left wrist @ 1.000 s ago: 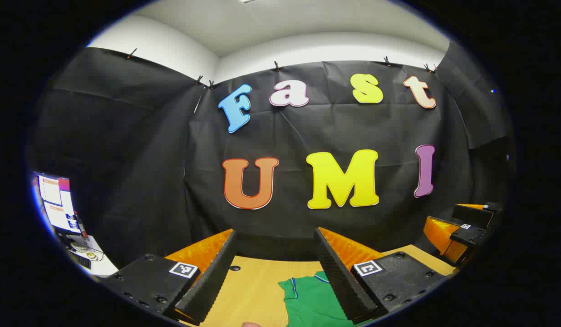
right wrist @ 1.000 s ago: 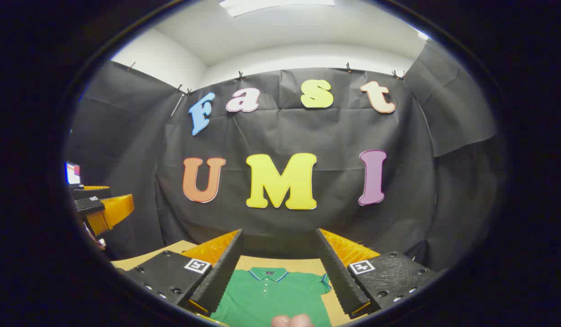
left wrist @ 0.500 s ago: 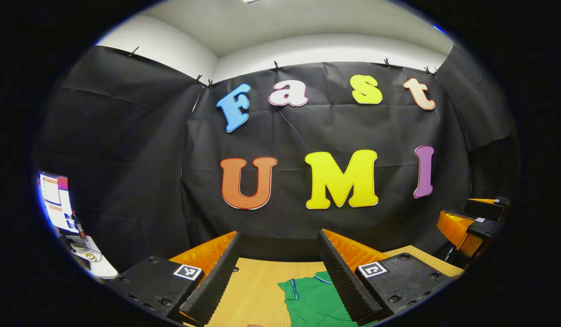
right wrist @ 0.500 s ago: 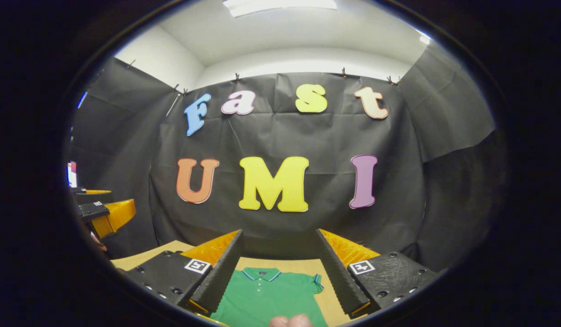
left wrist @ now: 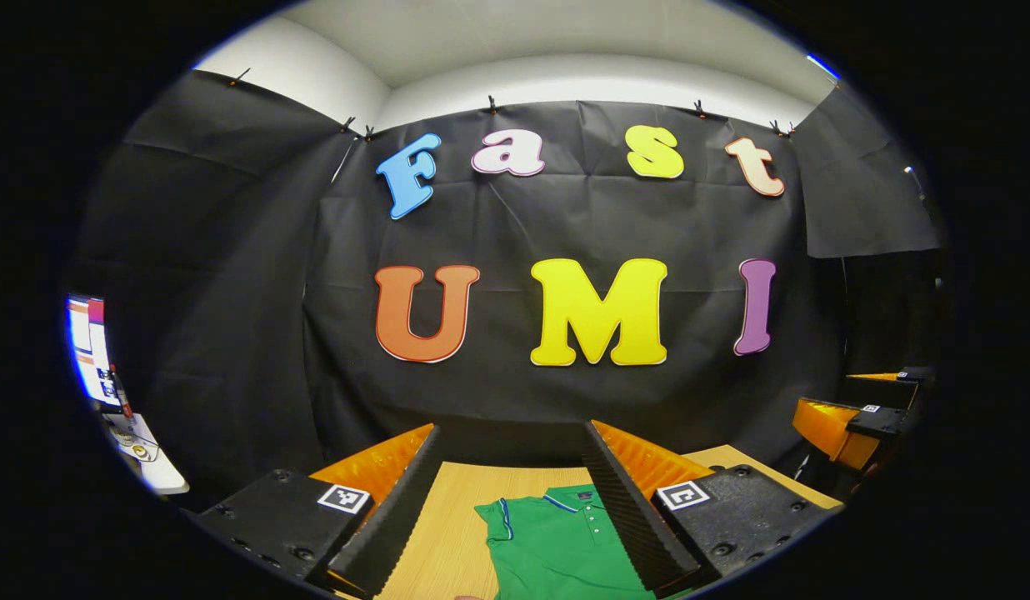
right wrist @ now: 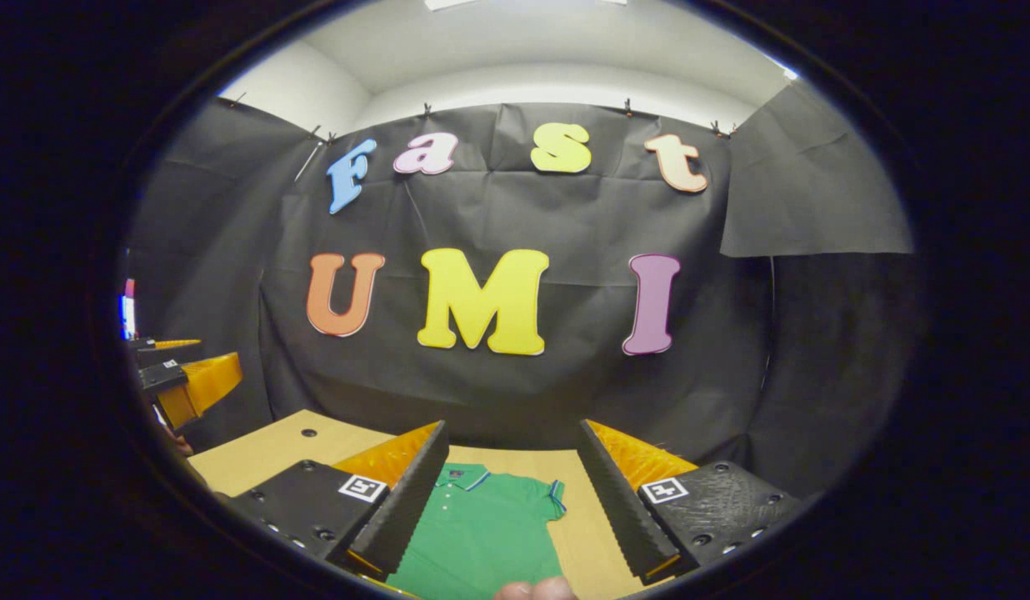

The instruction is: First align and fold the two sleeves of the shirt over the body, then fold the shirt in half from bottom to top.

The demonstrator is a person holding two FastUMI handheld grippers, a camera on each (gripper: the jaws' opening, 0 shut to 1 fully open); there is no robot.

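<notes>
A green polo shirt (left wrist: 557, 542) with a striped collar lies flat on the wooden table (left wrist: 452, 521), collar toward the far wall. My left gripper (left wrist: 512, 432) hovers open above the table, and the shirt's collar and one sleeve show between its fingers. My right gripper (right wrist: 512, 427) is open too, above the near part of the shirt (right wrist: 482, 529), whose collar and other sleeve show between the fingers. Neither gripper touches the cloth. The right gripper (left wrist: 823, 394) shows at the right edge of the left gripper view. At the left edge of the right gripper view is the left gripper (right wrist: 219, 354).
The table (right wrist: 273, 446) runs back to the black cloth wall and has small holes in its top. A lit monitor (left wrist: 88, 346) stands on a white desk at the far left. A person's fingertip (right wrist: 533, 590) shows at the bottom edge.
Both views have tipped downward and shifted, so more of the table and shirt shows, including the collar in the left gripper view. Both grippers stay open.
</notes>
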